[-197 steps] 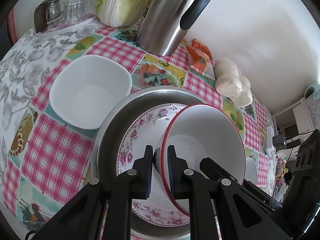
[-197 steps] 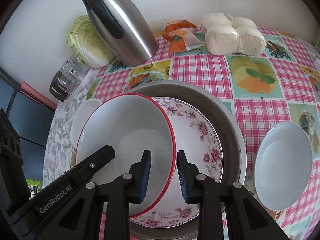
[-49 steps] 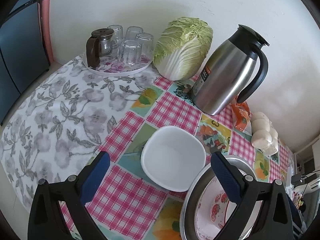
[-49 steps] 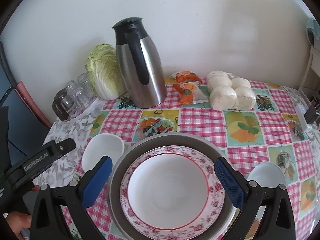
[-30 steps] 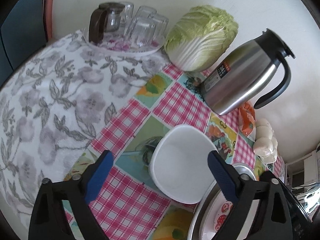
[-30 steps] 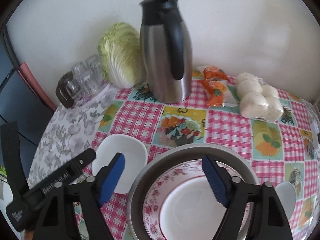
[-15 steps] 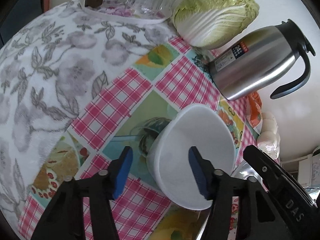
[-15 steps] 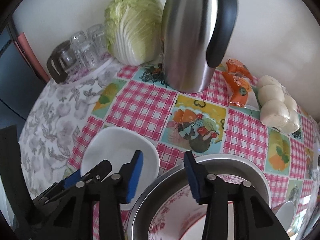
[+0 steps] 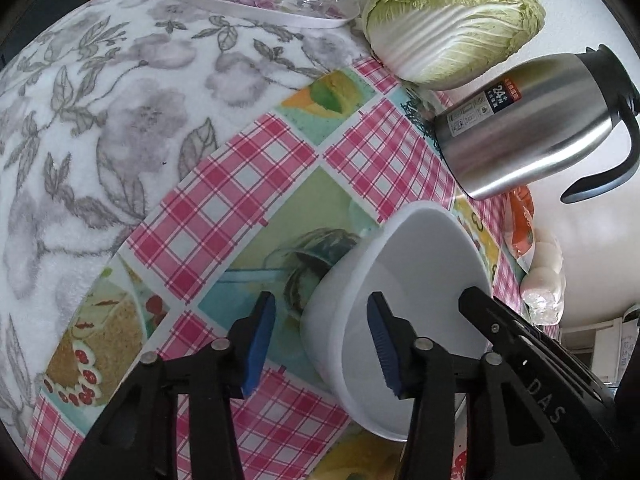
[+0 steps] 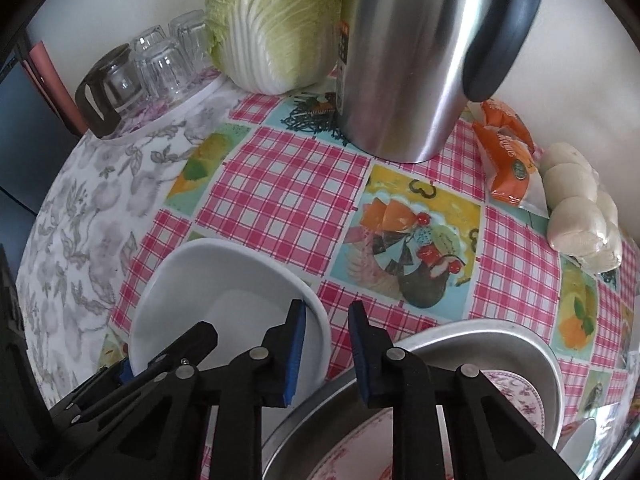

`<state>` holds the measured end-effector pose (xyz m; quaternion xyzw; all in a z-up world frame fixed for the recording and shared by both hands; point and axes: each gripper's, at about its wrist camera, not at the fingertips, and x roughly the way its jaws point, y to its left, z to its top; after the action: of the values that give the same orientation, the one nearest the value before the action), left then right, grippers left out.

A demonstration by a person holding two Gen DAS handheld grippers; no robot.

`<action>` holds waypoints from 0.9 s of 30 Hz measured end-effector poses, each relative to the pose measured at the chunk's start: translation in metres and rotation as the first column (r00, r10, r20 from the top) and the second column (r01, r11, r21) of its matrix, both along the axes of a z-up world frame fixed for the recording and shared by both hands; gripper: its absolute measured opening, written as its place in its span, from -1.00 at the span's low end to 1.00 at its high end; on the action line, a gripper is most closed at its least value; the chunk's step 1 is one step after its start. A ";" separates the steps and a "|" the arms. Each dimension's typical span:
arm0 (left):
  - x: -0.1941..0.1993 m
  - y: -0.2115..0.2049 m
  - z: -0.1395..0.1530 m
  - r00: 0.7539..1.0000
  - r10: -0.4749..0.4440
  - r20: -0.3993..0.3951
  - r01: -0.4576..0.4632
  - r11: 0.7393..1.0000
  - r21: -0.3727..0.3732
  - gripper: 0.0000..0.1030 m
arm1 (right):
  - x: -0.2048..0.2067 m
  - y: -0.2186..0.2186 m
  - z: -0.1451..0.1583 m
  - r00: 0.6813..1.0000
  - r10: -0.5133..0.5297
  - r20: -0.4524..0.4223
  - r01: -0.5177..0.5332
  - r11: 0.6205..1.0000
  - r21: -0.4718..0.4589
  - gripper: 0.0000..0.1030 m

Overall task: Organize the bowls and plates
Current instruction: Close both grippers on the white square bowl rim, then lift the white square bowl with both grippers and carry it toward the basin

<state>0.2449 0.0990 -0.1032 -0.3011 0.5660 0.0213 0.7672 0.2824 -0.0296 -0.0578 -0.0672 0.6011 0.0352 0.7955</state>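
Note:
A white bowl [image 9: 424, 280] with rounded corners stands on the checked tablecloth, left of a metal basin [image 10: 480, 340] that holds a floral plate [image 10: 516, 396]. My left gripper [image 9: 320, 344] straddles the bowl's left wall, one pad inside and one outside, its jaws closing with a gap still showing at the outer pad. My right gripper [image 10: 328, 344] straddles the right rim of the same bowl [image 10: 224, 304]; its jaws are closing too, and its pads stand just off the rim.
A steel thermos jug [image 10: 420, 60] and a cabbage [image 10: 276, 24] stand at the back by the wall. Upturned glasses [image 10: 160, 64] sit on a tray at back left. Orange packets [image 10: 508, 148] and bagged buns [image 10: 580, 216] lie at right.
Both grippers have sunk toward the white bowl and their jaws have narrowed from wide open to either side of its walls. The bowl has stayed in place.

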 end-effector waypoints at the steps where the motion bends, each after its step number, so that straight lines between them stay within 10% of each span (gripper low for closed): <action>1: 0.000 0.000 -0.001 1.000 0.001 -0.004 -0.001 1.000 0.000 -0.35 | 0.001 0.002 -0.001 1.000 0.006 0.000 -0.006 1.000 -0.006 -0.54; 27: -0.018 0.024 0.021 0.997 0.048 0.053 -0.050 0.998 0.040 -0.68 | -0.008 0.022 0.011 1.000 0.028 0.010 -0.029 0.998 0.057 -0.72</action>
<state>0.2272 0.1231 -0.0821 -0.2997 0.5377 0.0439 0.7868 0.2748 -0.0072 -0.0473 -0.0531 0.5951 0.0633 0.7994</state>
